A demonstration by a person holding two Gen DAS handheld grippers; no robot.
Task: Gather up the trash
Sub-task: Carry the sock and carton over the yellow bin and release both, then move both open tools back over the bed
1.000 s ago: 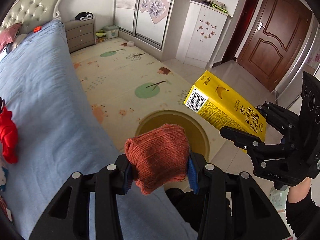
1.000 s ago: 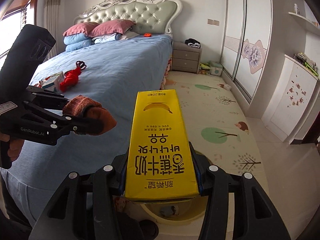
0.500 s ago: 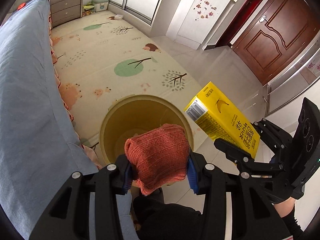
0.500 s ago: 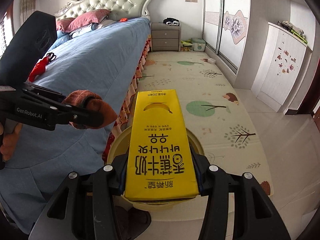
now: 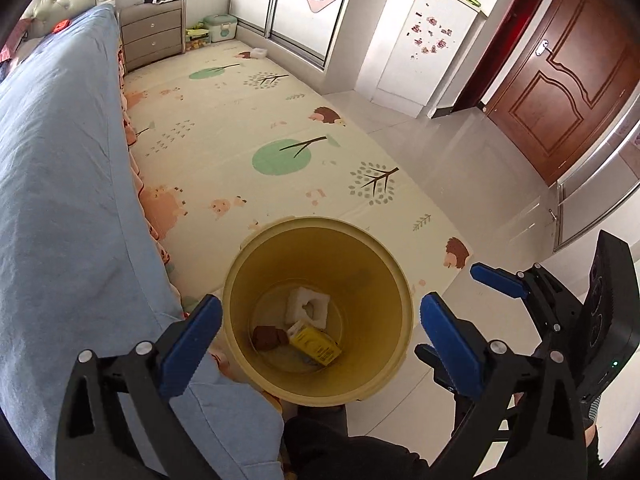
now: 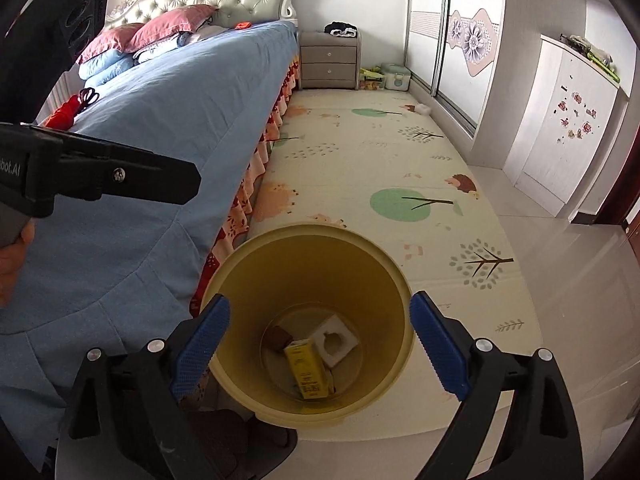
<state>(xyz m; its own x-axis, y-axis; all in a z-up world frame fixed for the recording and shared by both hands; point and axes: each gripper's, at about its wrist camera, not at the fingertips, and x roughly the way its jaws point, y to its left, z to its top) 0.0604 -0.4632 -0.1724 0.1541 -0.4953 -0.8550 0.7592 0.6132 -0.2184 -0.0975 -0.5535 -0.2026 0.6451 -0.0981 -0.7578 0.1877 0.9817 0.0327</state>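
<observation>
A yellow round bin (image 5: 240, 264) stands on the floor beside the bed, directly below both grippers. At its bottom lie a rust-coloured knitted cloth (image 5: 270, 337), a yellow drink carton (image 5: 316, 346) and a white foam piece (image 5: 307, 307). My left gripper (image 5: 320, 312) hangs over the bin's mouth, its jaws opening wide with nothing between the blue pads. My right gripper (image 6: 319, 308) is also above the bin (image 6: 224, 276), its jaws opening and empty; the carton (image 6: 306, 368) lies below it. A left gripper finger (image 6: 120, 178) shows at the left of the right wrist view.
The bed with its blue cover (image 5: 60, 160) runs along the left, close against the bin. A red item (image 6: 64, 112) lies on it. A patterned play mat (image 5: 260, 120) covers the floor. Nightstand (image 6: 328, 60), white cabinet (image 5: 420, 40) and brown door (image 5: 568, 72) stand farther off.
Both grippers have sunk closer to the bin and opened. The knitted cloth has left the left gripper and the yellow carton the right; both now lie inside the bin.
</observation>
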